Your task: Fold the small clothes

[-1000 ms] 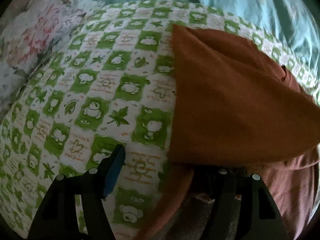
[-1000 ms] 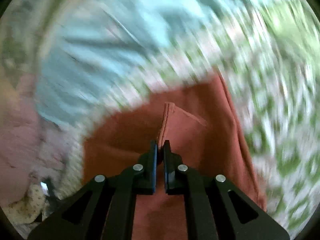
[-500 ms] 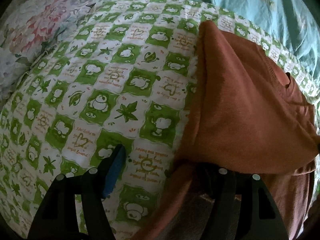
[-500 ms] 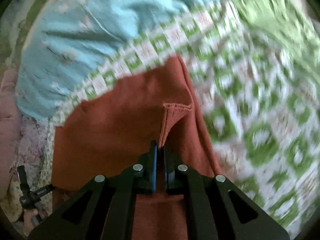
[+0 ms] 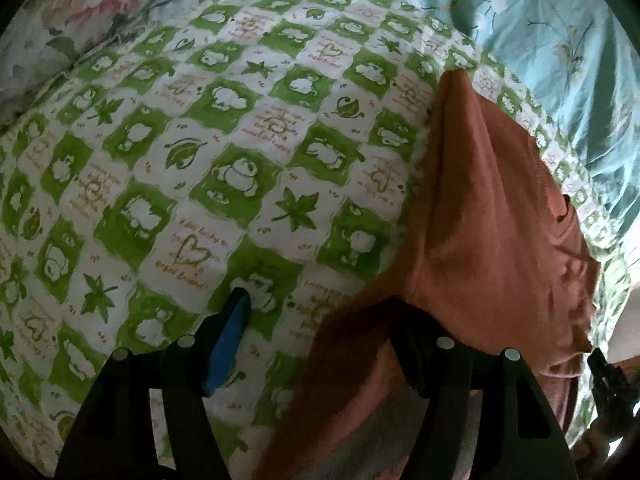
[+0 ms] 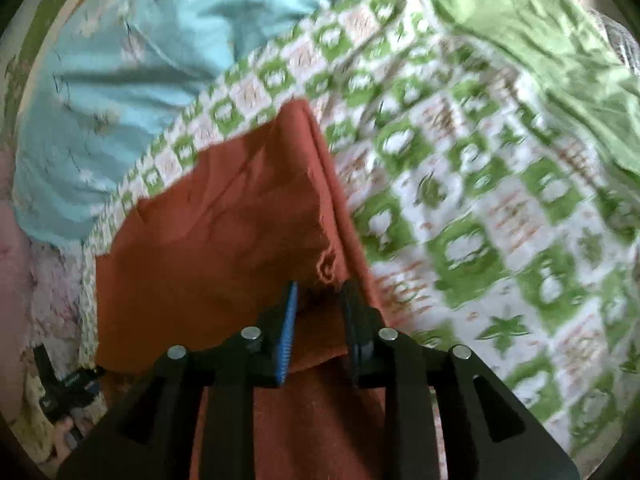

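A rust-brown garment (image 5: 492, 216) lies partly folded on a green-and-white checked quilt (image 5: 224, 152). In the left wrist view my left gripper (image 5: 320, 312) is open; its left finger (image 5: 232, 328) with a blue pad is over the quilt, and the right finger is draped by the garment's edge. In the right wrist view the same garment (image 6: 224, 232) lies with a folded flap and a frayed corner (image 6: 326, 266). My right gripper (image 6: 320, 300) is open just behind that corner, with the cloth lying loose between its fingers.
A light blue sheet (image 5: 560, 40) lies beyond the quilt, also in the right wrist view (image 6: 132, 52). A floral pillow (image 5: 80, 12) is at the far left. A green cloth (image 6: 540, 48) lies at the right. The other gripper (image 6: 64, 392) shows at lower left.
My right gripper, shut on the garment's corner before, has opened and let it drop onto the folded cloth. The flap has come over to the right. My left gripper stayed open.
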The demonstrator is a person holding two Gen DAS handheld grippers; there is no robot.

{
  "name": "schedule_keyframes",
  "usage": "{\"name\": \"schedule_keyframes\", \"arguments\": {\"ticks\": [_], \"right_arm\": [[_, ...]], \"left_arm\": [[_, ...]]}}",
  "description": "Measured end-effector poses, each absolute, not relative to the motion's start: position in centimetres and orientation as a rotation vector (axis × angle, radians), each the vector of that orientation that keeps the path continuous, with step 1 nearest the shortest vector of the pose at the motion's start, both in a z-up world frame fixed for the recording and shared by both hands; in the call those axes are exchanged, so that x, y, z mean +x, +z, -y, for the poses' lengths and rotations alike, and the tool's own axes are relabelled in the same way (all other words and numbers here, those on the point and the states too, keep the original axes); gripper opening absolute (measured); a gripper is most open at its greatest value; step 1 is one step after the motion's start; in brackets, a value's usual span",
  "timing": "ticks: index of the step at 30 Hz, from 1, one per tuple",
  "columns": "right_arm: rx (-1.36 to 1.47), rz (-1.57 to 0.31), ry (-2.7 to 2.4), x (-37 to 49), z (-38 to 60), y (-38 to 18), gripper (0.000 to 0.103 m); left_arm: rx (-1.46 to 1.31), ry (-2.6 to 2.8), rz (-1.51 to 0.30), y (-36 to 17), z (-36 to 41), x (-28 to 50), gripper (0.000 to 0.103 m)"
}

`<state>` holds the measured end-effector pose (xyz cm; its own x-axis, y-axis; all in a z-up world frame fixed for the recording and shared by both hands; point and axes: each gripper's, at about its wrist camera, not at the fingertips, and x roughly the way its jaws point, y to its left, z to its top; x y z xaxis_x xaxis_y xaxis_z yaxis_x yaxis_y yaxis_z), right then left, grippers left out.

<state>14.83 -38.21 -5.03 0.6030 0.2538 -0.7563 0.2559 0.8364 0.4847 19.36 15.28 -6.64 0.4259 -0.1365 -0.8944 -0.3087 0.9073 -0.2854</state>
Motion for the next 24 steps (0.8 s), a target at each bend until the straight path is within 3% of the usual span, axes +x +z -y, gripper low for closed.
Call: {"name": "schedule_keyframes", "arguments": {"ticks": [12,24], "right_arm": [[0.566,-0.953,0.178,14.3,34.6,-3.0,0.038],[0.504,-1.036,0.328,4.8,31.6,-2.1,0.049]], "left_arm": [[-0.398,0.032,-1.189,-4.5,-16.4,11.4,0.068],[-0.319,-0.115,-1.260,-4.6,-15.0,1.5,0.073]]}}
